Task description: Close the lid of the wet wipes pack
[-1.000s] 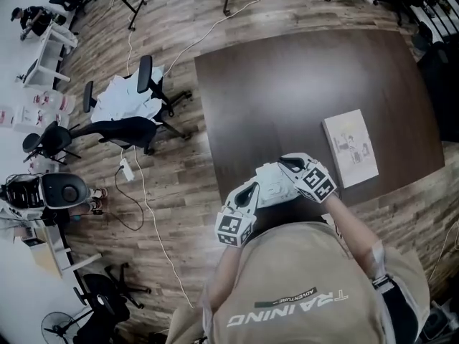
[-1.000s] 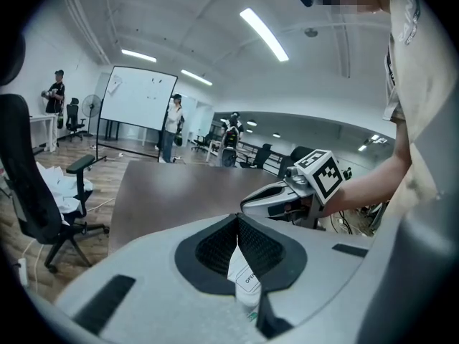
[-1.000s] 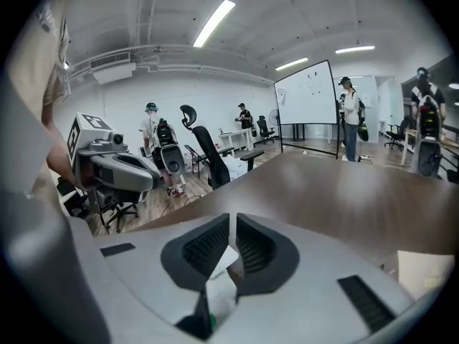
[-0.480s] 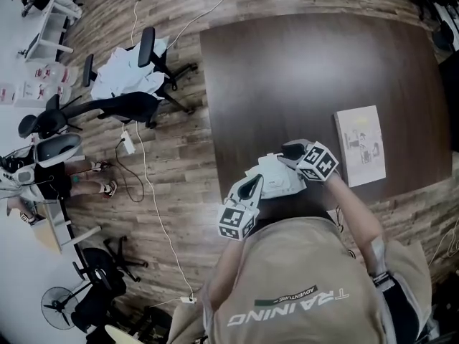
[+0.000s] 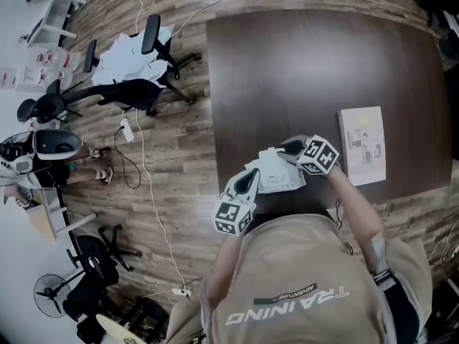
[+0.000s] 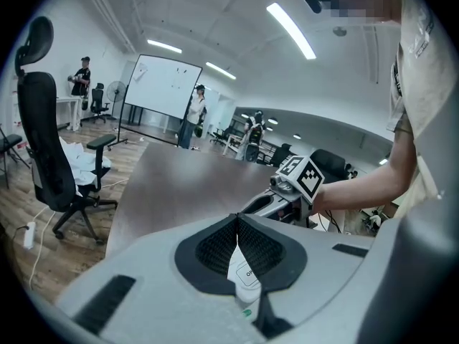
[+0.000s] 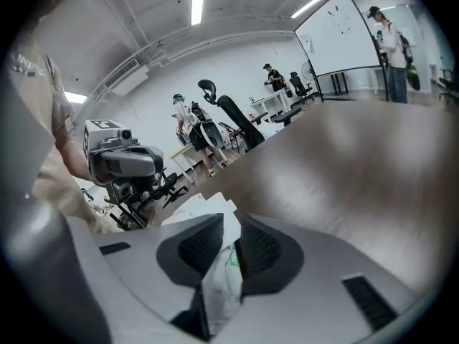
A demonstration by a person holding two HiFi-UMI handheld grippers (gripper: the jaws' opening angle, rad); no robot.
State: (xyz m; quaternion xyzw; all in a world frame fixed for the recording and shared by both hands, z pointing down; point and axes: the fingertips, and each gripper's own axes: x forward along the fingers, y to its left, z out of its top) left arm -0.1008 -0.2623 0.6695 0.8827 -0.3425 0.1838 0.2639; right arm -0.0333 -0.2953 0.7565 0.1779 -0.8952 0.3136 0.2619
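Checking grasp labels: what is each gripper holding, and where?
Both hold the wet wipes pack: the left gripper is shut on its left end; the right gripper, jaws just closing, grips its right end.

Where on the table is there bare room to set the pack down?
The far half of the table is bare from its left edge to its right, including the stretch beyond the booklet. The near edge is crowded: the wet wipes pack sits there, with the booklet close on its right.

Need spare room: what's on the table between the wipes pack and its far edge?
Nothing; in the head view the table beyond the wipes pack is bare.
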